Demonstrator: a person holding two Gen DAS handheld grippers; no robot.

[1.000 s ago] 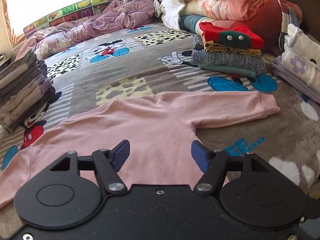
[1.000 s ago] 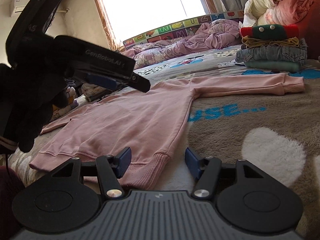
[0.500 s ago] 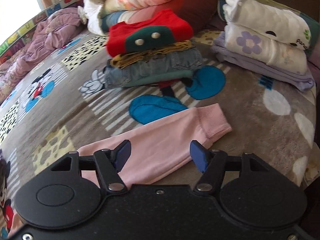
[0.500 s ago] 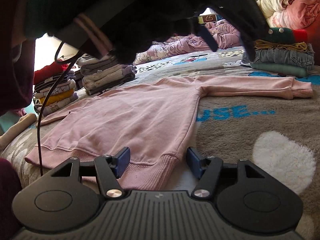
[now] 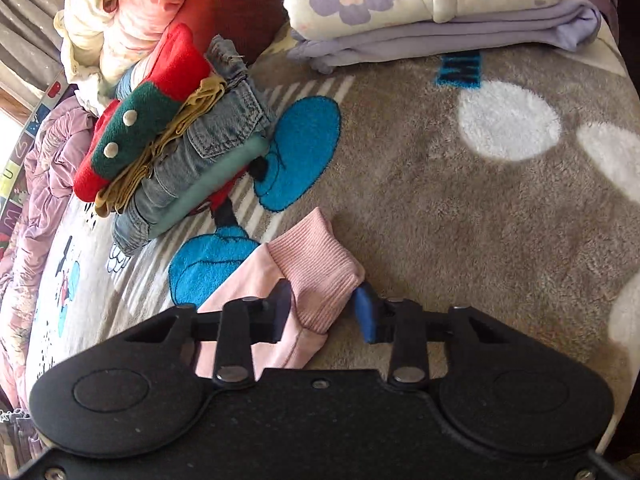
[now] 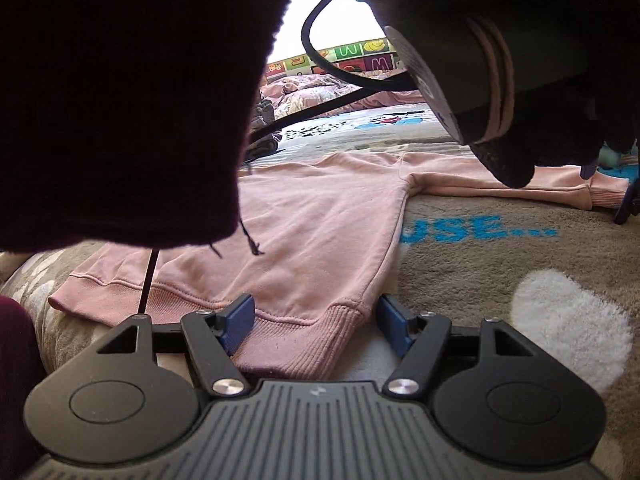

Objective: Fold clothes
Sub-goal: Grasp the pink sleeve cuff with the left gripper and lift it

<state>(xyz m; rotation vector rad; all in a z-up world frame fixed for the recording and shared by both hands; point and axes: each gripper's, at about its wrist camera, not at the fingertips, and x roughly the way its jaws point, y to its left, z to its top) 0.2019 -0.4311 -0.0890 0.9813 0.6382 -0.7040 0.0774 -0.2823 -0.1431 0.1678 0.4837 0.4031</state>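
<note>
Pink sweatshirt (image 6: 320, 216) lies flat on the blanket (image 5: 460, 220), cuff between spread jaws.

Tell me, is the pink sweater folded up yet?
Not yet. The pink sweater lies spread flat on the blanket, its sleeve stretched out sideways.

The sweatshirt (image 6: 320, 216) lay flat on the blanket (image 5: 460, 208), one sleeve stretched out sideways. The left gripper (image 5: 326, 310) straddled that sleeve's cuff (image 5: 318, 264), jaws apart on either side. The right gripper (image 6: 316, 322) straddled a hem corner (image 6: 304, 340) likewise. Beyond the cuff sat a stack of folded clothes (image 5: 176, 140), another folded pile (image 5: 432, 12) to its right.
</note>
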